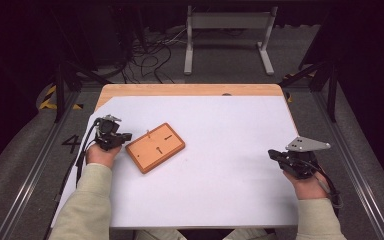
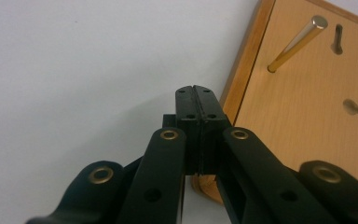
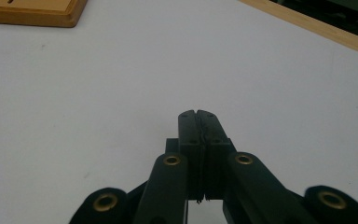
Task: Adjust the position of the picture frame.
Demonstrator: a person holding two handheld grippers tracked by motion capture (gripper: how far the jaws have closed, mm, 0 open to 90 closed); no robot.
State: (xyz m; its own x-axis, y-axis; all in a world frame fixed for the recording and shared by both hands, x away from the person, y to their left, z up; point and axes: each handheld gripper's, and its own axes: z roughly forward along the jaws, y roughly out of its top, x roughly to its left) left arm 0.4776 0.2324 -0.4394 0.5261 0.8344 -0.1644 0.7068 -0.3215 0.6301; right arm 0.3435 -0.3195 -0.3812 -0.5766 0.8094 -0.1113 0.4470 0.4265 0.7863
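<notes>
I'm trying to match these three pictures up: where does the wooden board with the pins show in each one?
High view: the wooden board lies left of centre on the white sheet, beside the left claw.
Left gripper view: right side, upright brass pin at top.
Right gripper view: its corner at top left.
Shared landmark: the white sheet.

A wooden board [image 1: 155, 147] lies left of centre on the sheet [image 1: 220, 175] covering the table [image 1: 190, 90], a peg [image 1: 148, 134] standing on it, the left gripper [image 1: 128, 136] just beside its left edge, the right gripper [image 1: 271, 155] well apart at right.
</notes>
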